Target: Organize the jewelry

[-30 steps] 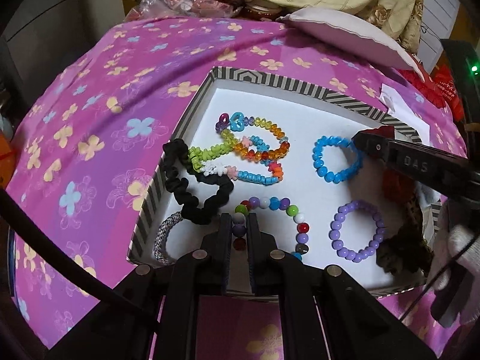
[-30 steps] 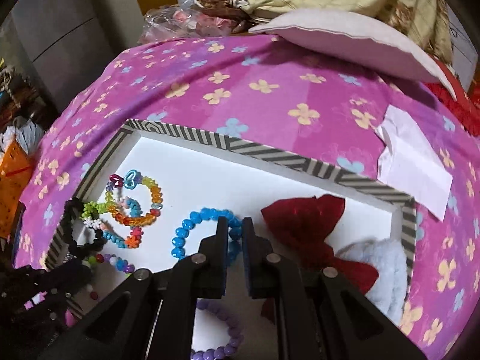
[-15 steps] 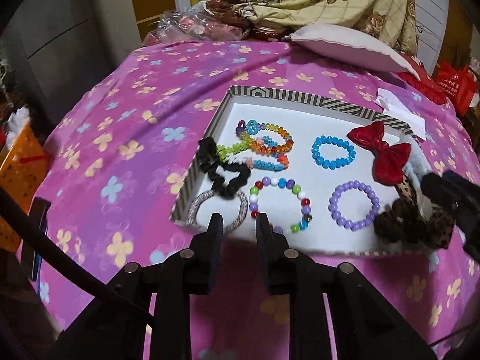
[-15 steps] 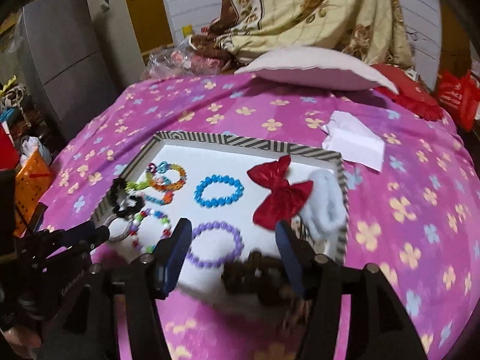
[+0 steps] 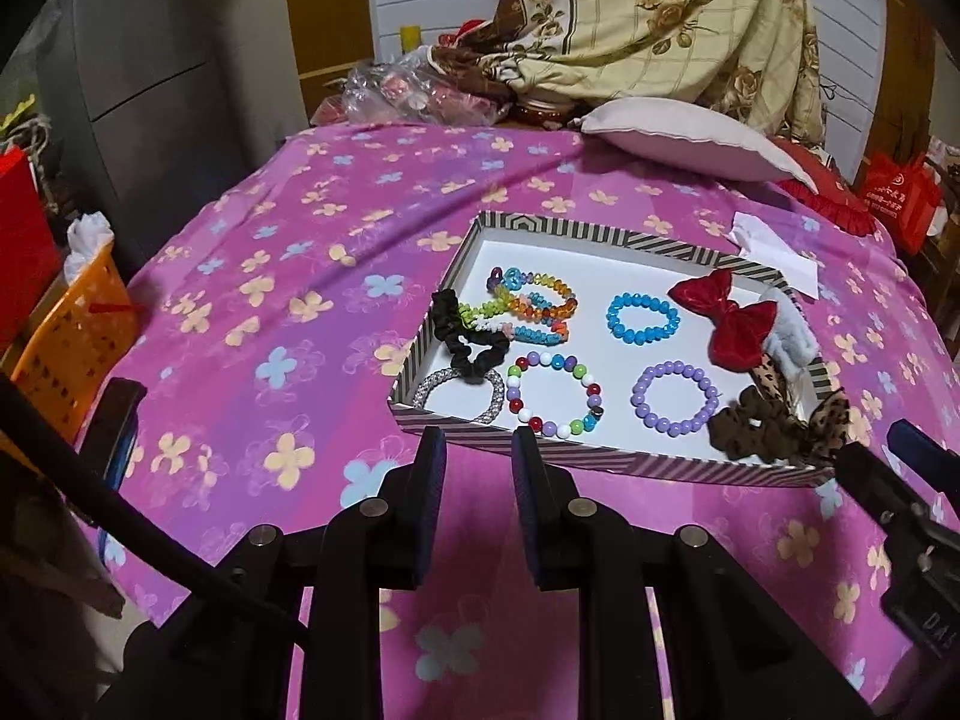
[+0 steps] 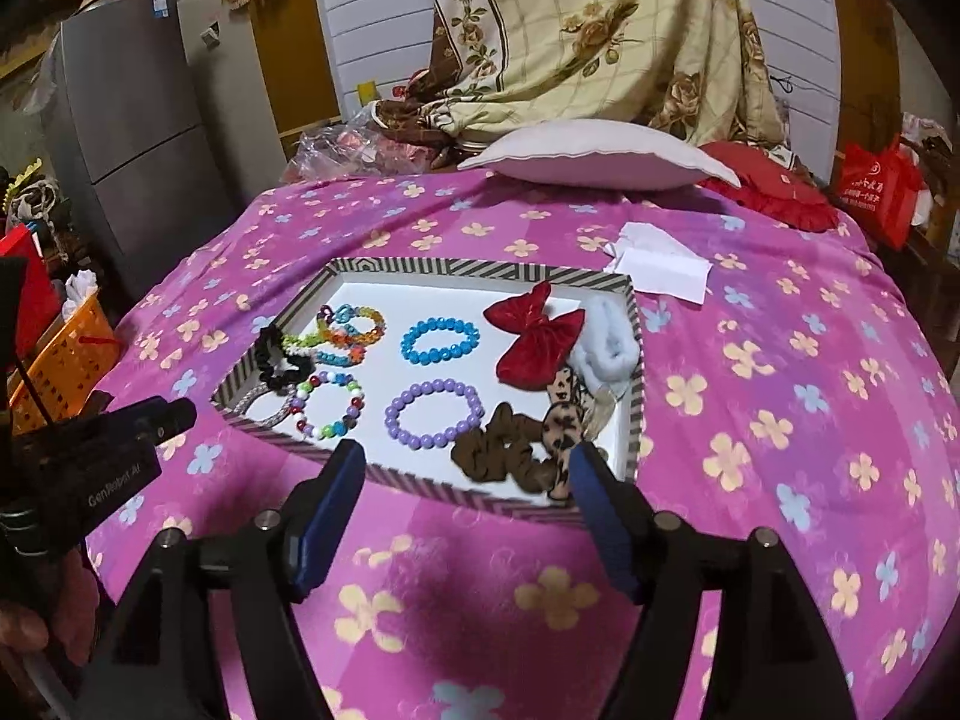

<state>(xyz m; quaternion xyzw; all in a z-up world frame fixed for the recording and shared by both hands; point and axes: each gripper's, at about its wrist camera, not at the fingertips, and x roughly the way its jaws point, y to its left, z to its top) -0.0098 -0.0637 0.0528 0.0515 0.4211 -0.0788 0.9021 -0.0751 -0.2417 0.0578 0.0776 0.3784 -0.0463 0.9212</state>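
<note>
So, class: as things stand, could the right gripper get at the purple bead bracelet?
Probably yes. The right gripper is open and empty, and the purple bead bracelet lies alone on bare tray floor, just past the low striped tray rim.

Bare white floor (image 5: pixel 600 276) behind bracelets; striped wall (image 5: pixel 600 457) in front.

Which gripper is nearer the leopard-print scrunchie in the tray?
Right. The right gripper, open, hangs just in front of the leopard-print scrunchie at the tray's near corner; the left gripper, open, faces the opposite end.

My left gripper (image 5: pixel 474 468) is black with dark blue pads and silver screws; my right gripper (image 6: pixel 465 474) has brighter blue pads; white lettering marks the bodies.
</note>
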